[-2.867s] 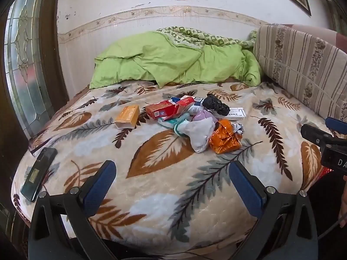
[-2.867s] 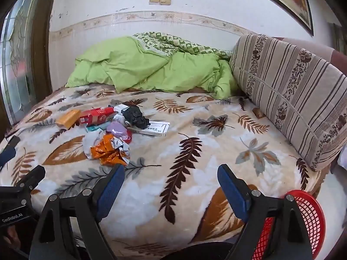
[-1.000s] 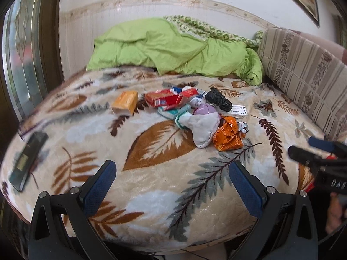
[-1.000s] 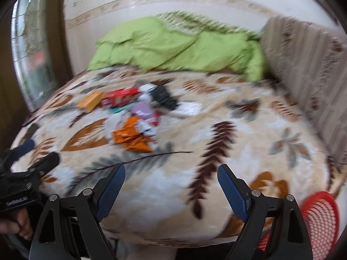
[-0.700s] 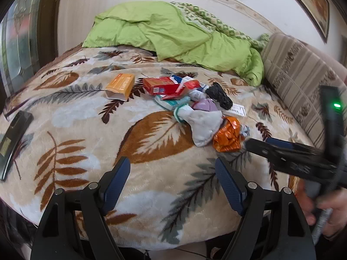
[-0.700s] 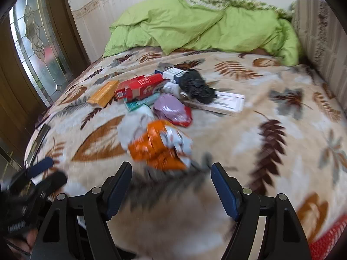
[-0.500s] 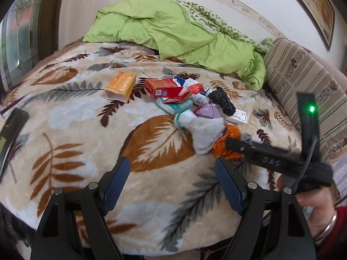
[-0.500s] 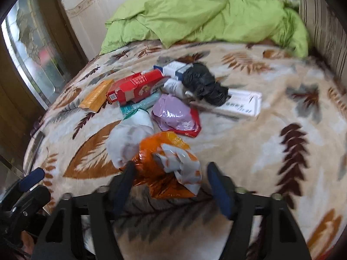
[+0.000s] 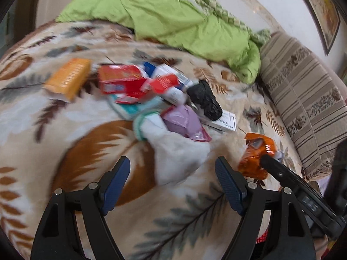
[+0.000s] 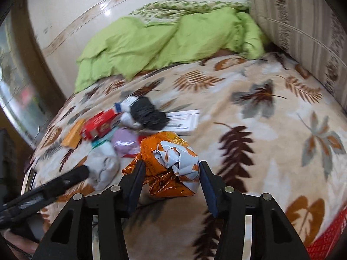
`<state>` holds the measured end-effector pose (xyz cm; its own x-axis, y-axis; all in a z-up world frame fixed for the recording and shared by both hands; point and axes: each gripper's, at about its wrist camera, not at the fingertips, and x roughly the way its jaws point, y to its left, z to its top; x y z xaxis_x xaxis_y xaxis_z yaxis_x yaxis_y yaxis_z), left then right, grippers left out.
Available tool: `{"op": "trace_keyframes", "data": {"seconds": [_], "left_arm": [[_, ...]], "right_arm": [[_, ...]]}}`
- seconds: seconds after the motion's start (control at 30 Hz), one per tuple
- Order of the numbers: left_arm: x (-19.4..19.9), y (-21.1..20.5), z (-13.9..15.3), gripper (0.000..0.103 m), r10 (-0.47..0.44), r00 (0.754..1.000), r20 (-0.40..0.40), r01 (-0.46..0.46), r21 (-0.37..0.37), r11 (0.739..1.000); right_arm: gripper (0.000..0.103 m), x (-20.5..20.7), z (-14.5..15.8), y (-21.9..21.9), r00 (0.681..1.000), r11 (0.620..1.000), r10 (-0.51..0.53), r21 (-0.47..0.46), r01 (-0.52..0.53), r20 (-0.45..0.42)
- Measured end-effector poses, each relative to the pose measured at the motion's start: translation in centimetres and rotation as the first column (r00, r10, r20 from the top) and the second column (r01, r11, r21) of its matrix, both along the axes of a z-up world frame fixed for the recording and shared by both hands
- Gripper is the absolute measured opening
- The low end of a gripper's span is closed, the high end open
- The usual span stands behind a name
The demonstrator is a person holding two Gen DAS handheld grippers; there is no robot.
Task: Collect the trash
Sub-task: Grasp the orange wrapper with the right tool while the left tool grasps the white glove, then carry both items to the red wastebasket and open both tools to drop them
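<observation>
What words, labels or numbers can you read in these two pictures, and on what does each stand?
"DAS", seen upside down: on the right gripper.
Orange wrapper: small print, too blurred to read.
White box: dark print, too blurred.
Red box and orange box: print too blurred.

White letters reading "DAS" stand on the black body of the right gripper point(image 9: 269, 158), just beside the orange wrapper point(image 9: 256, 158). Print on the boxes is too blurred to read.
</observation>
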<state>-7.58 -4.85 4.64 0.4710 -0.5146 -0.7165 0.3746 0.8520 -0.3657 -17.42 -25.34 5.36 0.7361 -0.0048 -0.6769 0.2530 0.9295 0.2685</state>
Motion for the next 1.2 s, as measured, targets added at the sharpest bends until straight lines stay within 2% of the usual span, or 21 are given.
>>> {"op": "trace_keyframes", "data": {"seconds": [0.07,0.17,0.2,0.23,0.33,0.5,0.67,1.2], "left_arm": [[0.7,-1.1,-0.7,0.076,0.004,1.0,0.002,-0.004,0.044,0.999],[1.6,-1.8,-1.9,0.056,-0.008,1.0,-0.001,0.008,0.064,0.998],[1.9,-1.8,-2.2,0.043,-0.015,1.0,-0.013,0.016,0.056,0.998],[2.0,-1.7,-2.4,0.037,-0.022,1.0,-0.021,0.023,0.04,0.999],[1.6,-1.2,-2.3,0.032,-0.025,1.0,0.0,0.025,0.018,1.0],[-0.6,-0.5,-1.0,0.029,-0.059,0.995,0.085,0.057,0.017,0.998],[-2.1,0.0,0.1,0.029,-0.091,0.986,0.136,0.092,0.001,0.996],[-4.7,0.3,2.3,0.029,-0.118,0.972,0.203,0.115,0.023,0.993]], "right_arm": [[0.054,-0.2,0.1,-0.6,1.0,1.0,-0.016,0.008,0.016,-0.003],[0.054,-0.5,0.0,-0.8,1.0,1.0,-0.017,-0.001,0.017,0.001],[0.054,-0.4,0.2,-0.6,1.0,1.0,-0.011,-0.008,0.011,0.003],[0.054,-0.5,0.0,-0.2,1.0,1.0,-0.009,-0.017,0.009,0.003],[0.054,-0.4,0.1,0.0,1.0,1.0,-0.002,-0.027,0.002,0.012],[0.054,-0.6,0.4,0.5,1.0,1.0,0.005,-0.021,-0.005,0.022],[0.054,-1.0,0.9,0.9,0.999,1.0,0.009,-0.029,-0.008,0.036],[0.054,-2.9,2.6,1.4,0.998,0.999,-0.014,-0.04,0.016,0.065]]}}
